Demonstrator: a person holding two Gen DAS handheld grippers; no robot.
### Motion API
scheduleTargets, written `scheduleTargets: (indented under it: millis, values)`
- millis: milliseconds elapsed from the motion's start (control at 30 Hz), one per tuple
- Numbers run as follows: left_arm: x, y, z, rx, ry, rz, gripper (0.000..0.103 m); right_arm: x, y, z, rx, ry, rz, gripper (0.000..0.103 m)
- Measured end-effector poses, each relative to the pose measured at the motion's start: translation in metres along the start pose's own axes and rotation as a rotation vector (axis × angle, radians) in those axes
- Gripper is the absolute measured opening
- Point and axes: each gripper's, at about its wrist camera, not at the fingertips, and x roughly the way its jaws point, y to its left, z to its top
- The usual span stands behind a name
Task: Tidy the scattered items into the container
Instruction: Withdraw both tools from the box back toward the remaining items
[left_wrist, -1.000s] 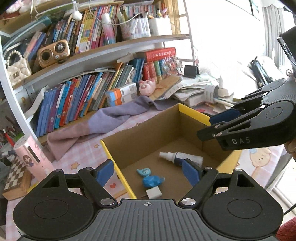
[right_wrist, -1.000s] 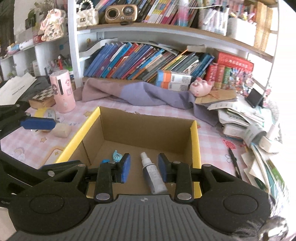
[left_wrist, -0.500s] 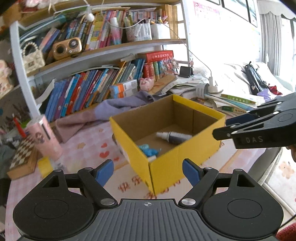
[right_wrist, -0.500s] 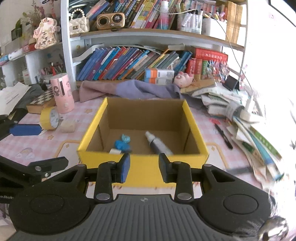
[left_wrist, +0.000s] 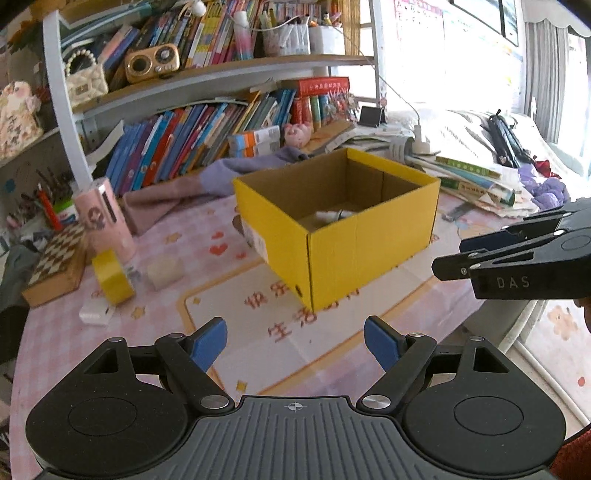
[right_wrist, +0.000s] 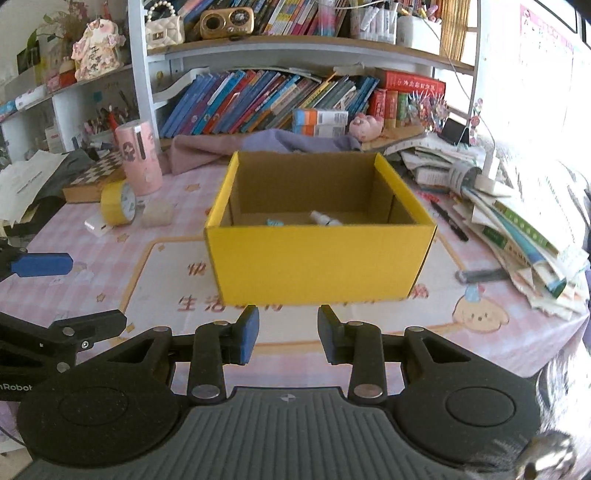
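Looking along the left gripper (left_wrist: 295, 341), its jaws are spread wide and empty above the pink table (left_wrist: 221, 291), with the yellow box (left_wrist: 354, 236) ahead holding a white bottle (left_wrist: 332, 216), while a tape roll (left_wrist: 110, 277), a pale block (left_wrist: 164, 271) and a small white piece (left_wrist: 96, 314) lie on the table well left of it. From the right gripper (right_wrist: 288, 330), jaws are parted with nothing between them just short of the box (right_wrist: 317, 266), inside which the bottle (right_wrist: 325, 219) and a blue item (right_wrist: 275, 222) show; tape roll (right_wrist: 118, 203) and block (right_wrist: 157, 215) sit outside to its left.
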Motion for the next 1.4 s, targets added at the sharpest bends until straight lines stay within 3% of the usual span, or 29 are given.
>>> scheduleTargets:
  millis: [733,1400]
  values:
    - [-0.032,0.028,-0.041,-0.090,0.027,0.066,0.084,-0.010,0.058,-0.028,-0.026,0.016,0.055,0.036]
    - [-0.059,0.076,-0.060,-0.210,0.018,0.220,0.084,0.002,0.123,-0.014,-0.134,0.006,0.206,0.038]
